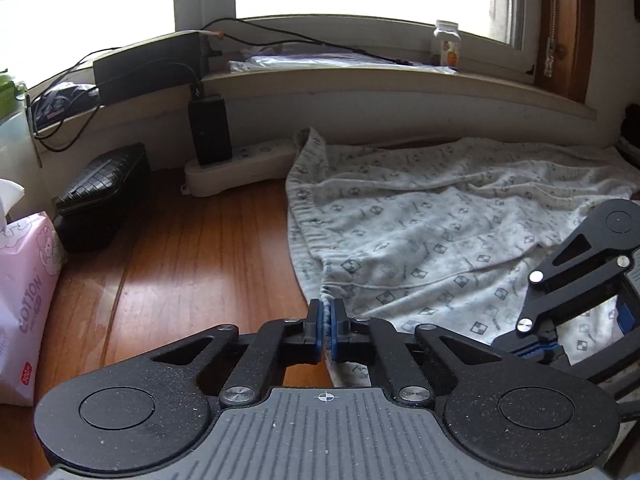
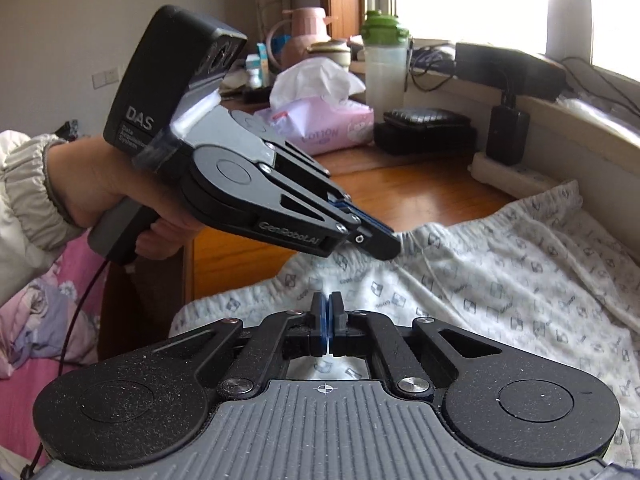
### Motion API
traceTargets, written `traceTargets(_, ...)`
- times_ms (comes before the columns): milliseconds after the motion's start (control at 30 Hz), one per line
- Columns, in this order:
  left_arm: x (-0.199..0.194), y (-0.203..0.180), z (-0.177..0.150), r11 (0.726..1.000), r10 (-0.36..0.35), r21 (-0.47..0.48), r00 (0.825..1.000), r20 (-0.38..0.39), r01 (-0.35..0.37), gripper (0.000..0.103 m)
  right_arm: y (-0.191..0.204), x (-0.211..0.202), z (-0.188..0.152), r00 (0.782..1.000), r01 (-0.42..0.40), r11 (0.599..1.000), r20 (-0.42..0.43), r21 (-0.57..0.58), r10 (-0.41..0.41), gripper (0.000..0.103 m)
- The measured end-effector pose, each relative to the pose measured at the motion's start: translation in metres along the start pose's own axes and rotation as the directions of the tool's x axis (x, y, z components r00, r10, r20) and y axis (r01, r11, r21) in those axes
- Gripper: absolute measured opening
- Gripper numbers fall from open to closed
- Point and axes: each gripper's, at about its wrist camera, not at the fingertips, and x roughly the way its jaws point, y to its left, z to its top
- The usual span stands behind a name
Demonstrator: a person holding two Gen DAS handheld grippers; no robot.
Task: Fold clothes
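Note:
A pale patterned garment with an elastic waistband lies spread on the wooden table, and it also shows in the right wrist view. My left gripper is shut on the garment's waistband edge. In the right wrist view the left gripper pinches the waistband from the left. My right gripper has its jaws closed, with fabric right under and in front of them; whether cloth is pinched is hidden. The right gripper shows side-on in the left wrist view, low over the garment's near edge.
A white power strip with a black adapter lies against the wall. A black case and a pink tissue pack sit at the left. A bottle and cables stand by the windowsill. A pink bedspread lies beside the table.

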Motion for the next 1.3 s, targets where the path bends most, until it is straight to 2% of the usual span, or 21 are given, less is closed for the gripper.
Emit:
traceTargets(100,-0.003,0.001,0.001,1.000,0.010,0.000,1.000,0.012,-0.010,0.004,0.001,0.001,0.001,1.000,-0.005,1.000,0.002,0.003,0.005,0.003)
traceTargets(200,-0.008,0.000,0.002,1.000,0.019,0.008,1.000,0.025,-0.019,0.009,0.005,-0.002,-0.002,1.000,-0.002,1.000,0.003,-0.008,0.002,0.008)
traceTargets(267,-0.011,-0.001,0.002,1.000,0.025,0.013,0.999,0.033,-0.025,0.009,0.009,-0.006,-0.004,1.000,0.004,1.000,0.006,-0.025,-0.004,0.015)
traceTargets(400,-0.028,-0.006,0.005,0.999,-0.017,0.032,0.998,0.064,0.015,0.009,0.014,-0.010,-0.008,1.000,0.010,0.998,0.003,-0.056,-0.010,0.024)
traceTargets(567,-0.030,-0.020,-0.008,0.997,-0.035,0.069,0.999,0.011,0.034,0.009,0.010,-0.014,-0.010,1.000,0.020,0.999,0.000,-0.044,-0.020,0.027)
traceTargets(700,-0.026,-0.021,-0.015,0.998,-0.034,0.053,0.999,-0.003,0.034,0.009,0.011,-0.018,-0.008,0.999,0.038,0.998,-0.010,-0.053,-0.038,0.036)
traceTargets(1000,-0.019,-0.018,-0.022,0.999,-0.027,0.035,1.000,-0.009,0.028,0.006,0.011,-0.025,-0.010,0.999,0.043,0.998,-0.008,-0.055,-0.044,0.039)
traceTargets(1300,0.000,-0.018,-0.010,0.994,0.003,0.112,1.000,-0.005,-0.003,0.005,0.020,-0.029,-0.009,0.999,0.037,0.997,0.005,-0.066,-0.037,0.041)
